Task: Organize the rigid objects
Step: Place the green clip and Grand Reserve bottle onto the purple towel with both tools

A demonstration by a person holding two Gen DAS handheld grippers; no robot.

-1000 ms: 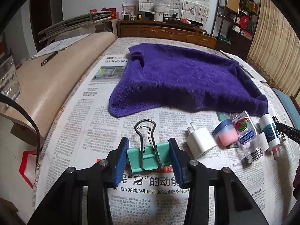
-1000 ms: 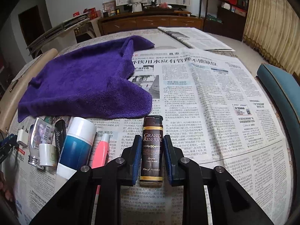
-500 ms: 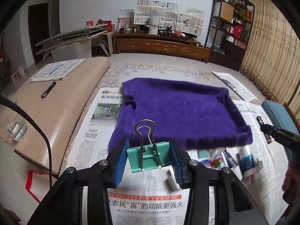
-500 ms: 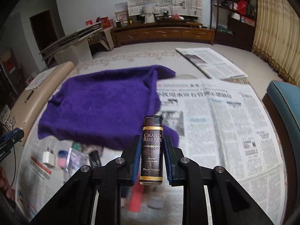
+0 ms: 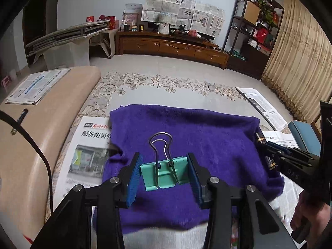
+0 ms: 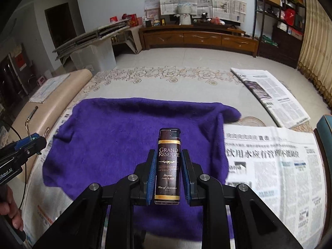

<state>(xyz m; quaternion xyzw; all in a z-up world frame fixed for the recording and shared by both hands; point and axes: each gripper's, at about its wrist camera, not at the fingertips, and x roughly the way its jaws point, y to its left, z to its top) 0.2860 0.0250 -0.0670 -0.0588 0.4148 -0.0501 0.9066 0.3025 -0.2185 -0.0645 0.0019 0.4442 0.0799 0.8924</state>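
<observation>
Both claws lifted off newspaper, now over purple towel (image 5: pixel 186 137). Left claw (image 5: pixel 165 174) clamps green binder clip (image 5: pixel 166 173); right claw (image 6: pixel 167 170) clamps brown lighter (image 6: pixel 168 166). Towel probably drop zone.

Purple towel (image 5: pixel 186 137) near edge hidden behind hand-held gripper arms; newspaper (image 6: pixel 269 166) print blurred.

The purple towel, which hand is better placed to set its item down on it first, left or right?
Roughly even; slight edge to the left. The left gripper holds the green binder clip over the purple towel; the right gripper, holding the lighter, sits nearer the towel's right edge.
</observation>
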